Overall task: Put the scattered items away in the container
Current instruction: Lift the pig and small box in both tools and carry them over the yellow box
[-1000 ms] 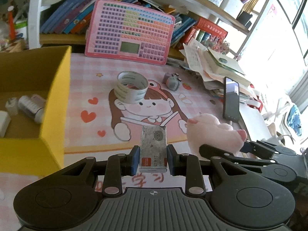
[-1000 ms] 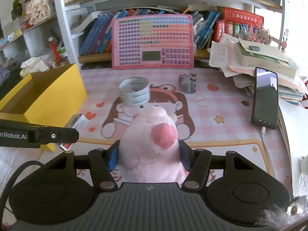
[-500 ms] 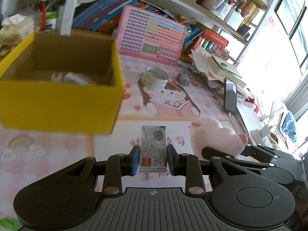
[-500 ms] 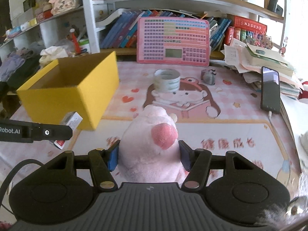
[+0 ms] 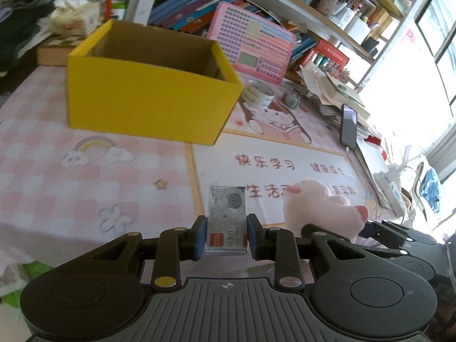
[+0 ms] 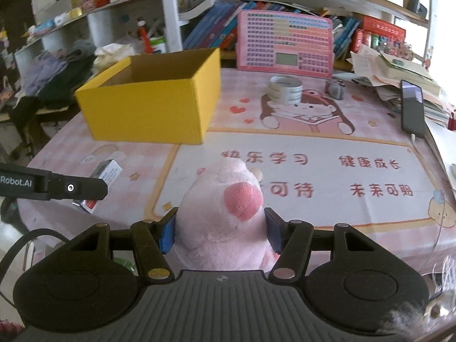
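- yellow box [image 5: 148,97]: far left of the mat, open top facing up, so it's the drop target. Both wrist views see only its outer walls and the upper inside walls; contents can't be made out from this angle.
- left gripper [image 5: 226,235]: clamped on the staple box [image 5: 226,222], blue pads on its 2 long sides, box sticking forward past the fingertips. Held that way it should fall clear once the jaws part. It's off the mat, and the yellow box sits well ahead and up-left of it, not under it.
- right gripper [image 6: 219,233]: clamped on the pink plush toy [image 6: 225,216], pads sunk into its soft flanks, snout pointing toward the camera. Jaws are partway apart only because the toy is wide. Soft body, so grip looks snug, not rigid.
- From the right wrist view the yellow box is up-left and well apart from the toy; the left gripper's finger crosses the left edge with the staple box beside it.
- Remaining on the mat: tape roll [image 6: 285,89] and a small grey item [image 6: 335,89], near each other, right of the yellow box.
- Judgement: 2 items are in hand and neither is over the opening yet.
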{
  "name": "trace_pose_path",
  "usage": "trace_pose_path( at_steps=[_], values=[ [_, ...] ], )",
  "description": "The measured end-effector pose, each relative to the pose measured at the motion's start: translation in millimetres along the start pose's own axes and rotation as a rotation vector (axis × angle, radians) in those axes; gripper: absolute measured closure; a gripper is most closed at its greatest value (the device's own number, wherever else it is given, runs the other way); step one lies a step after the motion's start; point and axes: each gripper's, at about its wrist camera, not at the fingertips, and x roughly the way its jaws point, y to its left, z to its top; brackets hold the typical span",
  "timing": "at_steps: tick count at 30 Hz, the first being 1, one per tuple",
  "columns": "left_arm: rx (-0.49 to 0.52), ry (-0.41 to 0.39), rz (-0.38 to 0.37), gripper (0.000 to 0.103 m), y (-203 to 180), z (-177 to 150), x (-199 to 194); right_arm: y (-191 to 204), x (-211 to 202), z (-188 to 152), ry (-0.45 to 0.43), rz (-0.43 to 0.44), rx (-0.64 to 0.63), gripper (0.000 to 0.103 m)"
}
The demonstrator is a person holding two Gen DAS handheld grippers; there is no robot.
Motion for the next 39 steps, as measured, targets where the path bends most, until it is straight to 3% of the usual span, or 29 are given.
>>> trace_pose_path(
  at_steps=[28,39],
  values=[
    [-0.072,-0.061,0.087,0.075,45.6,-17.5,-45.6,61.9,2.1,-1.2,0.001,0.125,-0.142,0.044],
    [-0.087,-0.183,0.145,0.075,59.2,8.8,-64.9,81.9,12.6,32.0,-0.11,0.198,-0.255,0.044]
  ],
)
